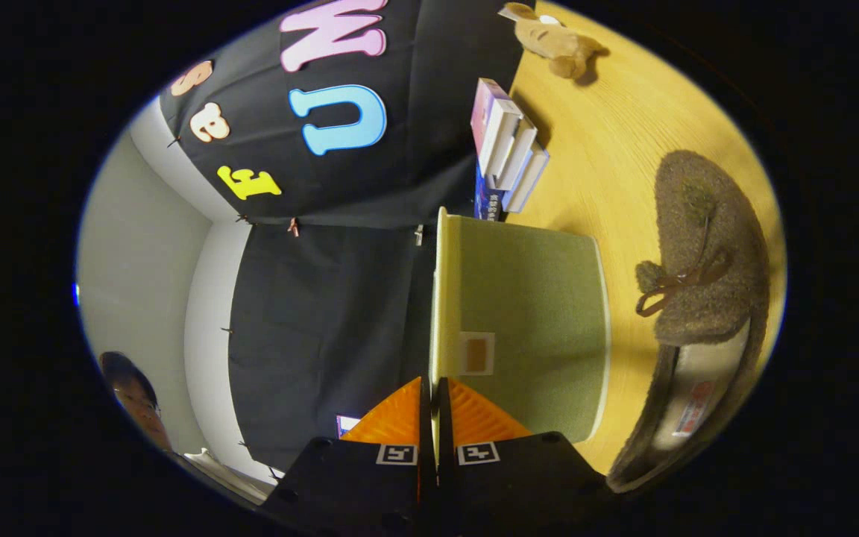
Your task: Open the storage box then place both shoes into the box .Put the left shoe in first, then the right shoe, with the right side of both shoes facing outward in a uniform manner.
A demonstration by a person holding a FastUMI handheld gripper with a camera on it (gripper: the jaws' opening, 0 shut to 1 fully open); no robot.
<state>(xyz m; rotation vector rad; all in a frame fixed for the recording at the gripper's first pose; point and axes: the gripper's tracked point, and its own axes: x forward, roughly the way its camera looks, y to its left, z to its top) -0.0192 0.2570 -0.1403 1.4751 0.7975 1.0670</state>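
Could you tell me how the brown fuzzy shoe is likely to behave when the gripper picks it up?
The shoe looks like soft, fuzzy fabric, so it would probably flex rather than stay stiff. It seems light for its bulk. The nap should resist slipping, though the bow could snag. The gripper is pinching the storage box lid edge.

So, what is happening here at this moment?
A person's handheld gripper is turned on its side and has both fingers closed on the pale edge of the green box lid, so opening the box seems to be under way. A brown shoe lies on the wooden table beside the box, not yet inside. Beyond the box are a stack of books and a plush toy.
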